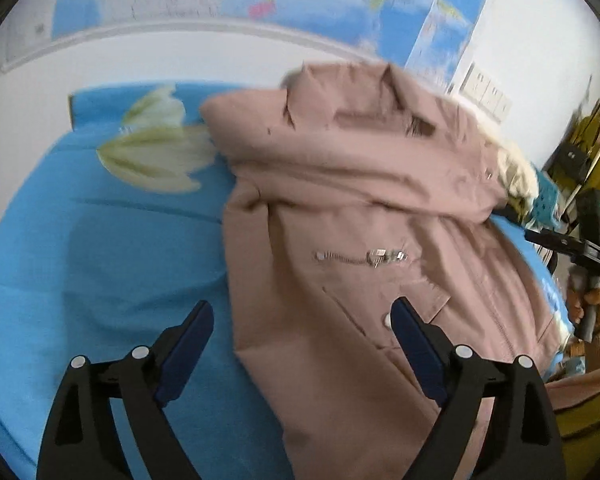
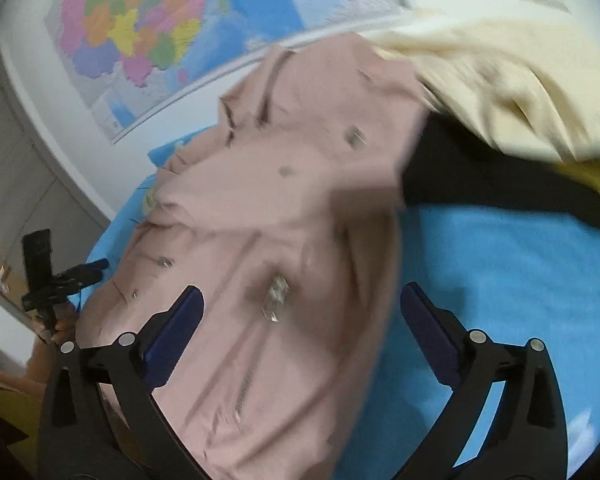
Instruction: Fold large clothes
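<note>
Straight ahead of the left gripper [image 1: 302,322], a pink coat [image 1: 352,216] lies on a blue bedsheet [image 1: 100,248] with its long axis running away from the fingers toward the wall. Its far end, where the collar flaps show, is folded back toward the gripper in a thick roll, and its near hem reaches down between and under the fingers. Both blue-padded fingers stand wide apart and hold nothing; the left one is over bare sheet, the right one over the coat's lower front near a white button [image 1: 387,322]. A short metal chain [image 1: 360,257] lies crosswise on the coat, beyond the fingertips. From the right gripper [image 2: 300,308] the same coat [image 2: 284,200] stretches away and slightly leftward, its edge falling between the fingers, with bare sheet [image 2: 500,280] ahead of the right finger. These fingers are also spread wide and empty. Cream fabric [image 2: 500,80] and something black [image 2: 460,176] lie beyond and to the right. A coloured map [image 2: 148,32] hangs on the wall behind. Much of both views is motion-blurred.
</note>
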Available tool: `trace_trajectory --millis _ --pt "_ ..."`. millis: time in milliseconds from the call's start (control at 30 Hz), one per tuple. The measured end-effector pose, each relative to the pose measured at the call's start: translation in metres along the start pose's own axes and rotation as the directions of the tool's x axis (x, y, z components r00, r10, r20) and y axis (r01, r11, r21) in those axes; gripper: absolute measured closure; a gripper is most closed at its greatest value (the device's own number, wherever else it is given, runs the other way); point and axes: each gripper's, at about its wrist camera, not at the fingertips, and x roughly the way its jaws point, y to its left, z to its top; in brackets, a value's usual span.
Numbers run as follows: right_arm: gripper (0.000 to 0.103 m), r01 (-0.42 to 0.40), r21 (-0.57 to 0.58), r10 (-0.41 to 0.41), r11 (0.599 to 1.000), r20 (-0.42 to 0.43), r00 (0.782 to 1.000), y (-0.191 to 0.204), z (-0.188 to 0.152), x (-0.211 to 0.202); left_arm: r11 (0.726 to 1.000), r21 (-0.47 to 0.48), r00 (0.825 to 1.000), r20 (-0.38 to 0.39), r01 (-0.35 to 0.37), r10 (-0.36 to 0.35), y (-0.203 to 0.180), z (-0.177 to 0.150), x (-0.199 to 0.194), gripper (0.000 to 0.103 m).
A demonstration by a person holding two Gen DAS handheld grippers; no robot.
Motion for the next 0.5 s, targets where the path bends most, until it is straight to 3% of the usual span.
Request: trace_trajectory --millis 100,233,367,400,467,500 --pt "0.006 -0.009 0.068 0.011 0.998 -0.035 0.999 -0.017 -0.021 -0.001 0.997 -0.065 0.998 -0.056 0.030 -0.034 0.011 -0.006 0.010 0.016" --pt "0.006 -0.062 0.102 0.071 0.993 -0.085 0.994 -0.021 -0.049 0.000 0.993 -0.100 0.995 -0.069 0.068 -0.075 0.018 -0.020 0.000 0.015" --pt "0.009 -0.202 0.098 0.210 0.975 -0.081 0.974 -0.009 -0.061 0.003 0.981 -0.116 0.983 -0.085 0.155 -0.165 0.011 -0.035 -0.008 0.007" --pt "0.017 -0.229 0.099 0.238 0.968 -0.087 0.967 -0.006 -0.062 0.006 0.979 -0.109 0.979 -0.089 0.174 -0.184 0.007 -0.038 -0.008 0.007" --pt "0.021 -0.248 0.101 0.257 0.964 -0.095 0.962 -0.001 -0.064 0.014 0.964 -0.100 0.961 -0.106 0.246 -0.256 -0.004 -0.044 -0.007 0.007" --pt "0.043 -0.259 0.094 0.268 0.961 -0.093 0.959 0.003 -0.063 0.015 0.960 -0.098 0.957 -0.107 0.261 -0.271 -0.010 -0.046 -0.006 0.007"
